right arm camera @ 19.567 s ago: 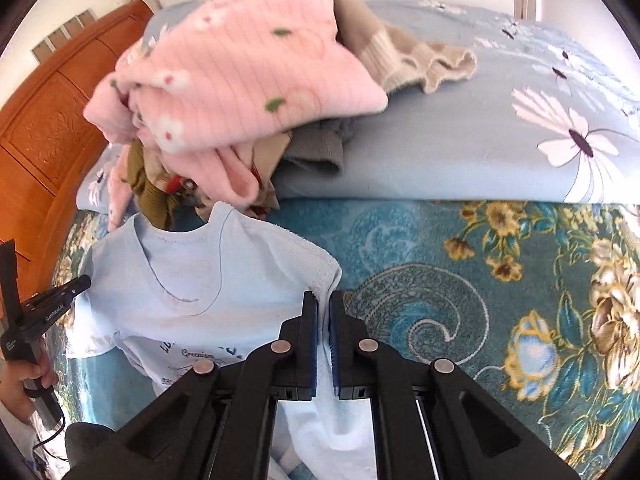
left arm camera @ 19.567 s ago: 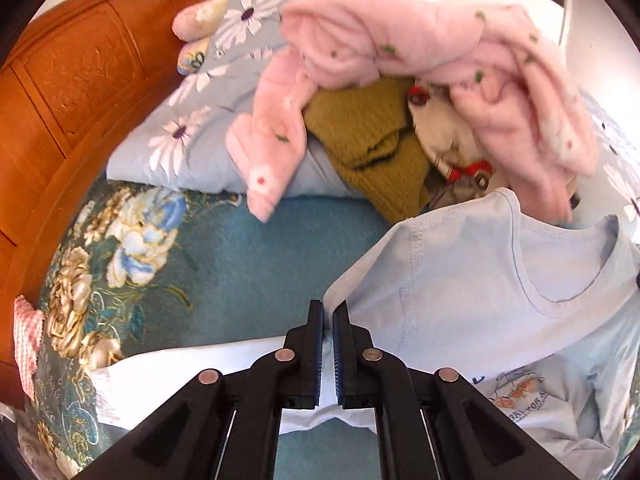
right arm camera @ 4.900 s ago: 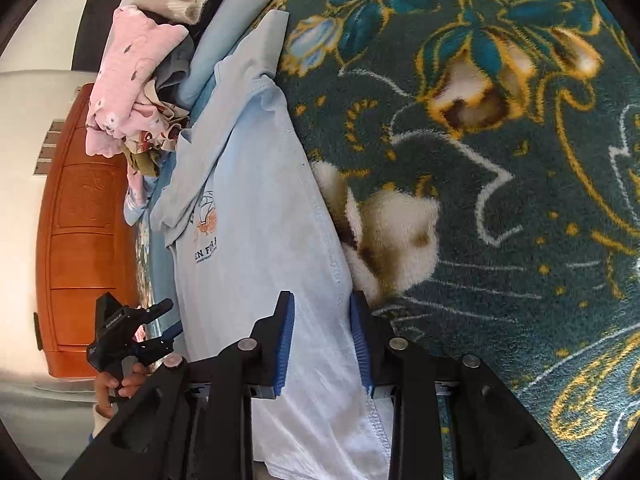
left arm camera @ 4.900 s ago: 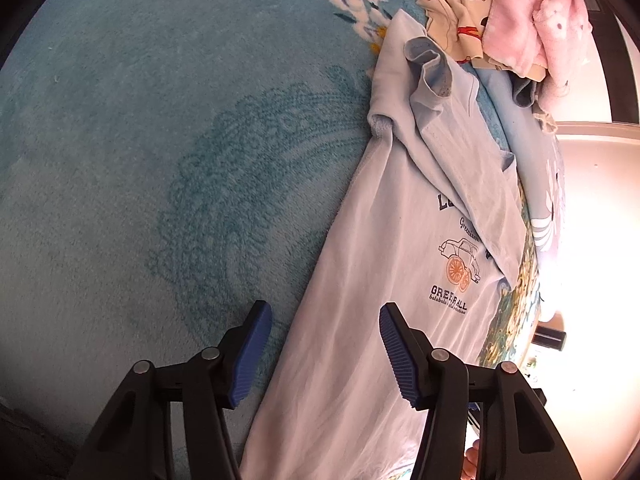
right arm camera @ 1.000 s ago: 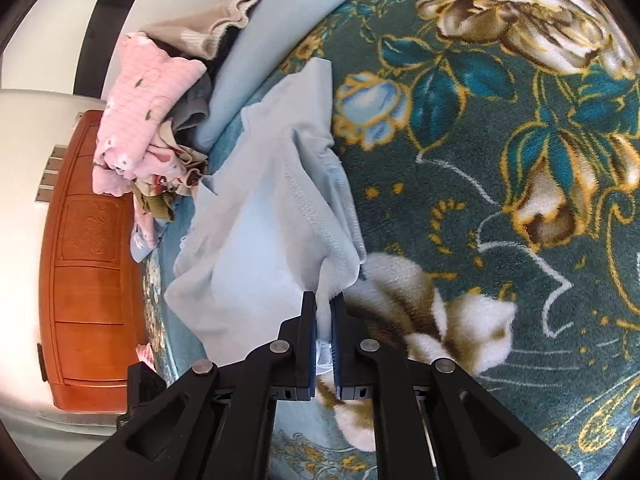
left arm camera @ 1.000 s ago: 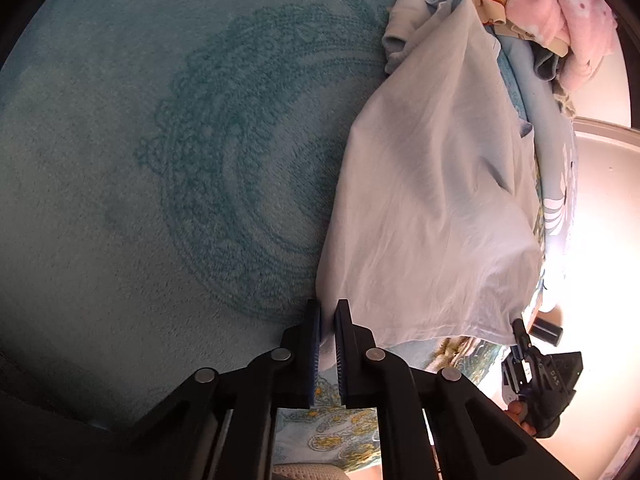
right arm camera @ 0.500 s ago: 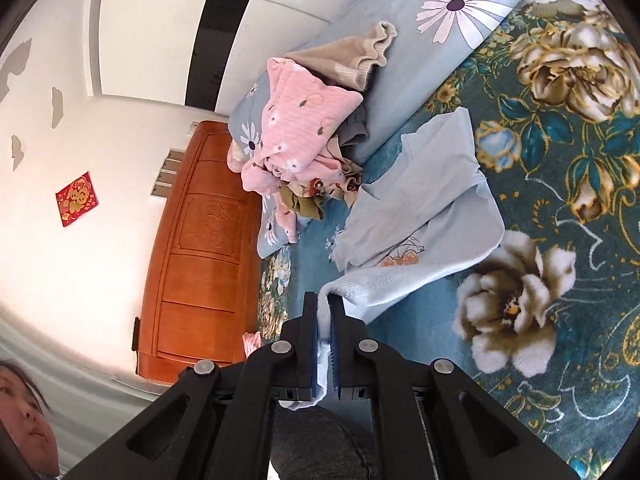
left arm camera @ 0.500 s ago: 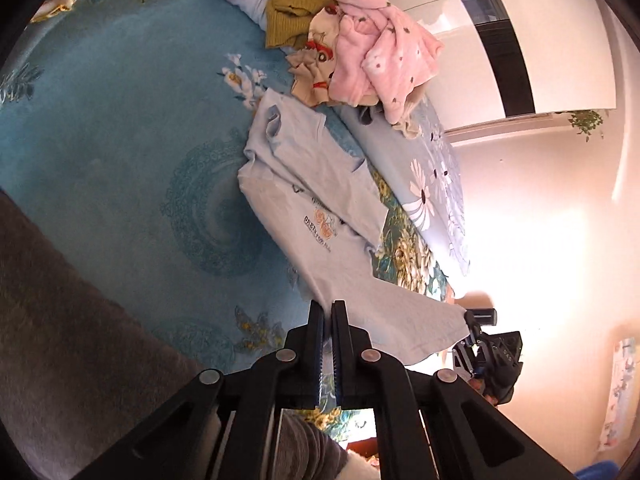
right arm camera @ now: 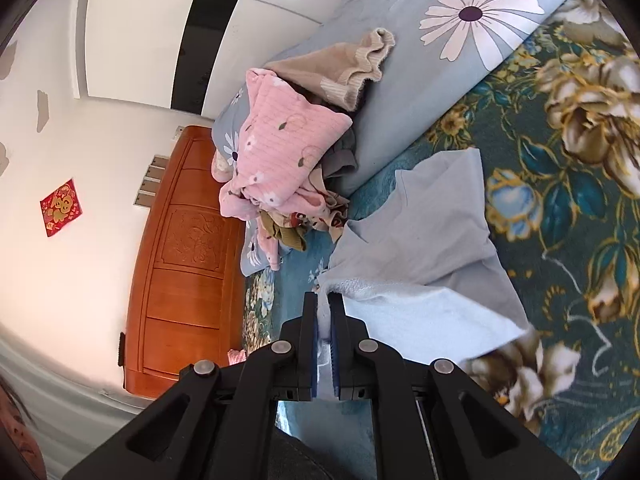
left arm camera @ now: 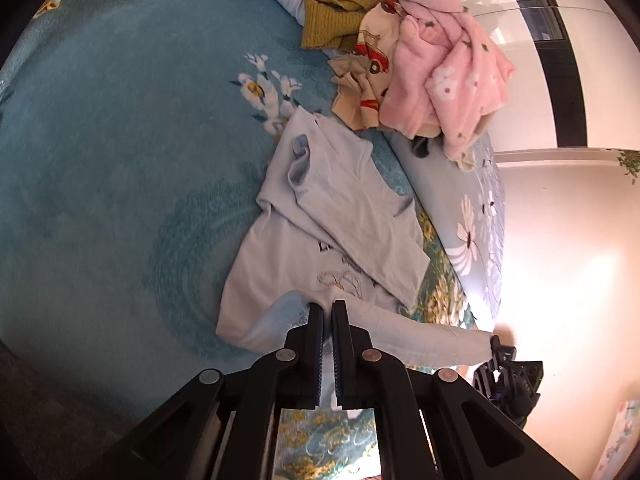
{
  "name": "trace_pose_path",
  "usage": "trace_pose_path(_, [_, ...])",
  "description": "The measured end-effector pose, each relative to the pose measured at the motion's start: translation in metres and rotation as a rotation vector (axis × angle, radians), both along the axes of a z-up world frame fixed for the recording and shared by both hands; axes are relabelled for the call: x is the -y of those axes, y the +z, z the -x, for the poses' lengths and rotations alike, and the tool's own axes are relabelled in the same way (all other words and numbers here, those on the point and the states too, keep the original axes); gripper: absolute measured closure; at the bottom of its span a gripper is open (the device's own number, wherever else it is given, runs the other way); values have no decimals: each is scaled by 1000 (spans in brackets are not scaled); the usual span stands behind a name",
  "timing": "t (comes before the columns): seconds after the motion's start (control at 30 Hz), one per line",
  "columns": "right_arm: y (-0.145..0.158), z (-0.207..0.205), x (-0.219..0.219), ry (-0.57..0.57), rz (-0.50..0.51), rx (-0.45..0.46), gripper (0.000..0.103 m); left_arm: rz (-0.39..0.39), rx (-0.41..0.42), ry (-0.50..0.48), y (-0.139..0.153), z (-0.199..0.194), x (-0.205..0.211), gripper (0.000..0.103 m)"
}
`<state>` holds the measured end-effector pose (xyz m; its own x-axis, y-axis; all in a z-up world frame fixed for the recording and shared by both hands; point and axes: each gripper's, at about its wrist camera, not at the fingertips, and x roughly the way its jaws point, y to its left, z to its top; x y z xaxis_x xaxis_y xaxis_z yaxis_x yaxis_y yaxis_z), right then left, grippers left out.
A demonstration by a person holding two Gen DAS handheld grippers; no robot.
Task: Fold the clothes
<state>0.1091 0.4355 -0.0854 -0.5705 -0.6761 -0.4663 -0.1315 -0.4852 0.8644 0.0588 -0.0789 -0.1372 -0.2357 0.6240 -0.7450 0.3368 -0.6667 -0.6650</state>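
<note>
Both tongs are clenched on the hem of the pale blue T-shirt [left arm camera: 340,216] — left gripper [left arm camera: 327,312] and right gripper [right arm camera: 323,304] lifting it above the teal floral blanket [left arm camera: 120,160], near the clothes pile [left arm camera: 400,40] at the bed's pillow edge.

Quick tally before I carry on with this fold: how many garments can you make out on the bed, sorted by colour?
Light blue: 1, the T-shirt, both grippers shut on its hem
Pink: 1, fleece garment
Olive green: 1, knit
Cream with red cars: 1
Beige: 1, ribbed knit
Dark grey: 1, partly hidden
Total: 6
</note>
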Motion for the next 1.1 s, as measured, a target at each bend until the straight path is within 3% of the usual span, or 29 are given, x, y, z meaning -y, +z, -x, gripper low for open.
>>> trace_pose_path(0.17, [-26, 67, 6, 33, -96, 51, 98, 2, 53, 47, -36, 59, -9, 99])
trace_pose_path(0.4, [-58, 134, 2, 13, -166, 108, 98, 47, 42, 51, -47, 131, -14, 99])
trace_pose_path(0.53, [-73, 161, 11, 14, -215, 148, 98, 64, 47, 58, -58, 154, -18, 99])
trace_pose_path(0.67, [-85, 176, 15, -1, -281, 173, 98, 23, 9, 67, -62, 163, -17, 96])
trace_pose_path(0.73, [-91, 179, 13, -14, -264, 181, 96, -18, -16, 72, -61, 162, -15, 92])
trace_pose_path(0.8, [-94, 181, 9, -32, -266, 184, 94, -17, -54, 80, -57, 157, -13, 69])
trace_pose_path(0.83, [-95, 181, 7, -40, -272, 181, 90, -8, -72, 89, -55, 153, -11, 63])
trace_pose_path(0.87, [-94, 180, 4, -56, -274, 174, 71, -5, -91, 101, -53, 149, -8, 60])
trace_pose_path(0.93, [-91, 172, -4, -90, -269, 163, 52, 6, -96, 119, -52, 139, -2, 58])
trace_pose_path(1.1, [-89, 130, -21, -130, -283, 198, 52, 77, -42, 163, -60, 93, 3, 57])
